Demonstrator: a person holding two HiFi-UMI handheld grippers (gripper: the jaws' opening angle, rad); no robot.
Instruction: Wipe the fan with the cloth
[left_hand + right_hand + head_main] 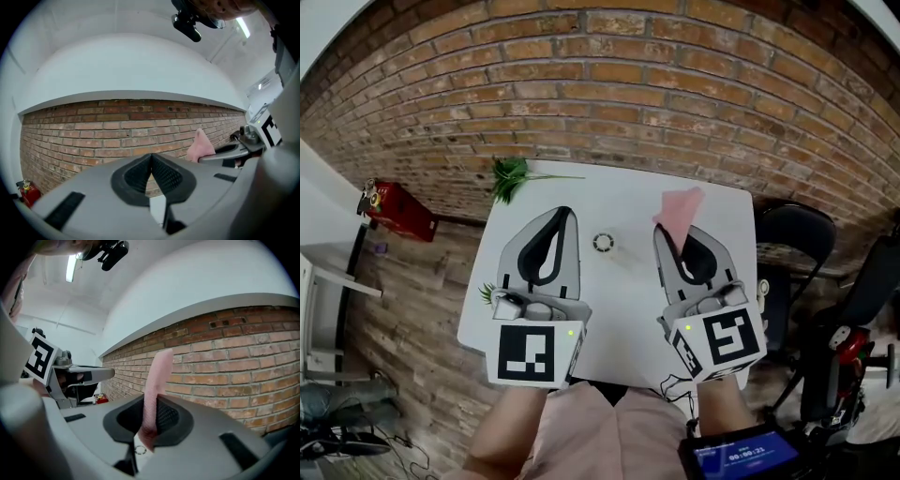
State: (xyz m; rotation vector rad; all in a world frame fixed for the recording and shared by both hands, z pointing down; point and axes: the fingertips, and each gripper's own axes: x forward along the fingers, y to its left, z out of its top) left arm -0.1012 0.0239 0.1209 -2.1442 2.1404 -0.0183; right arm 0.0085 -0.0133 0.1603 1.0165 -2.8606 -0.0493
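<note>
A pink cloth (681, 208) (157, 376) sticks up out of my right gripper (664, 231) (153, 401), whose jaws are shut on it. In the left gripper view the same cloth (200, 145) shows at the right against the brick wall. My left gripper (565, 214) (151, 155) is shut, its pads meeting with nothing between them. Both grippers are held level above the white table (619, 300), side by side and pointing at the wall. A small round ring-shaped object (603, 243) lies on the table between them; whether it is the fan is unclear.
A green plant sprig (512, 175) lies at the table's far left corner. A brick wall (609, 84) stands behind the table. A red fire extinguisher (397, 209) sits on the floor at left, and a black chair (794, 236) stands at right.
</note>
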